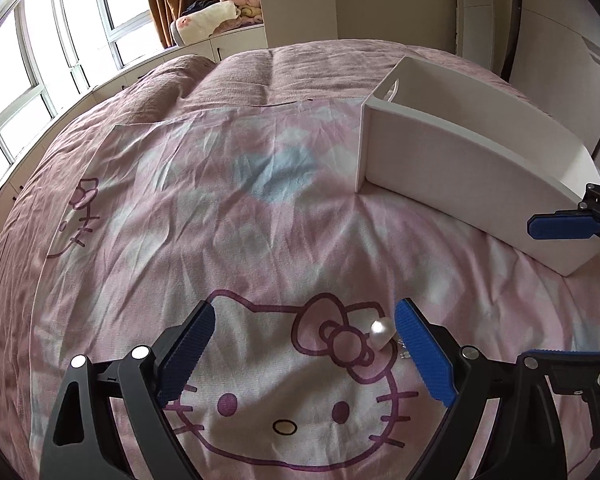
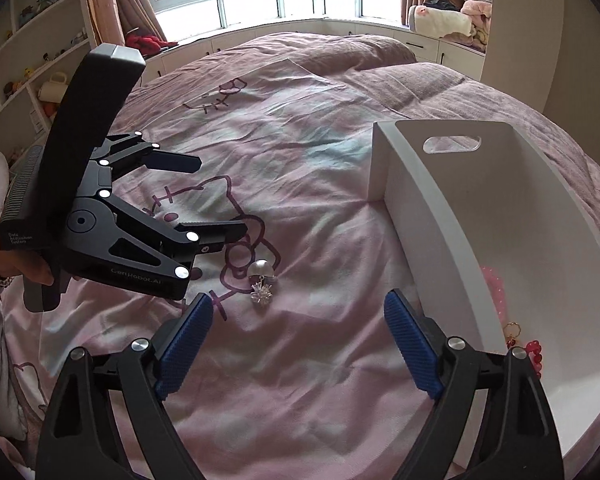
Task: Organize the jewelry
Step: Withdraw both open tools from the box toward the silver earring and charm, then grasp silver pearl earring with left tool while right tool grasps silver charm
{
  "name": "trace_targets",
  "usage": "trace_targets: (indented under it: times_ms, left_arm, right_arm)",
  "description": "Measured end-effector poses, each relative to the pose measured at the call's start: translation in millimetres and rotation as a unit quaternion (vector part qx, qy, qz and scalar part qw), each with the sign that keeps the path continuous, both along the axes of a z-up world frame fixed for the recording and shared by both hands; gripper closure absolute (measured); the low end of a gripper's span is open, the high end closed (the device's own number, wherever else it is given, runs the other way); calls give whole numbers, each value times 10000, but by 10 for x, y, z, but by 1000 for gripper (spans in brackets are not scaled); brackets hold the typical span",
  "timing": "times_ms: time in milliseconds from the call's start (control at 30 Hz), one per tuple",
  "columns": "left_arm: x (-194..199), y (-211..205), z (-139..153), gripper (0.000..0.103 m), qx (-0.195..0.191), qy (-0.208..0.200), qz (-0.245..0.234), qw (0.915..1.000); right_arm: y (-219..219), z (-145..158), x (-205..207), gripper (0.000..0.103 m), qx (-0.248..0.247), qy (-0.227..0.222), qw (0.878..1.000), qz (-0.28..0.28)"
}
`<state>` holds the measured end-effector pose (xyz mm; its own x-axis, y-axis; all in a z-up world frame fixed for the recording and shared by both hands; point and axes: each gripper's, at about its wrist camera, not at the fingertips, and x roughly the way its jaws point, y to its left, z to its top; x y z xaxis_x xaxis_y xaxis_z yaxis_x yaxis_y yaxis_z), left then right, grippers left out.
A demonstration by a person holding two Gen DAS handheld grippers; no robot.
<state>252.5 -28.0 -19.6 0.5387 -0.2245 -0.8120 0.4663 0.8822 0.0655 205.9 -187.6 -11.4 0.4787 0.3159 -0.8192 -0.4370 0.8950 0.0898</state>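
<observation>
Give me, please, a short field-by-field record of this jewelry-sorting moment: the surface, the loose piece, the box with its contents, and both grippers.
surface: pink cartoon-cat bedsheet over a bed
loose piece: pearl earring with a sparkly silver charm, lying on the sheet outside the box
box: white storage box with a handle cutout, standing on the sheet
box contents: red beaded jewelry and something pink, partly hidden
left gripper: open, pearl near its right finger
right gripper: open, empty, beside the box
</observation>
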Motion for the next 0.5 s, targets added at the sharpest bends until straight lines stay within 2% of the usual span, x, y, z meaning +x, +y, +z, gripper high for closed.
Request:
trace_targets:
  times_ms: [100,200,267,500]
  left_arm:
    - [-32,69,-110,10,-295,186,25,9994]
    - [-95,65,-196,11,-310,197,-120,9993]
    - [-116,75,-232,17,-361,194,-161,9990]
    - [-136,144,-344,23,-643,289,-173,9974]
  right_arm:
    - [136,-210,-37,24,-246,61,9996,139]
    - [239,-361,-38,33,-474,57,9985,251]
    - [282,-424,-21,35,-573,41,9980,280]
    - [381,-578,35,44,-421,126,9984,352]
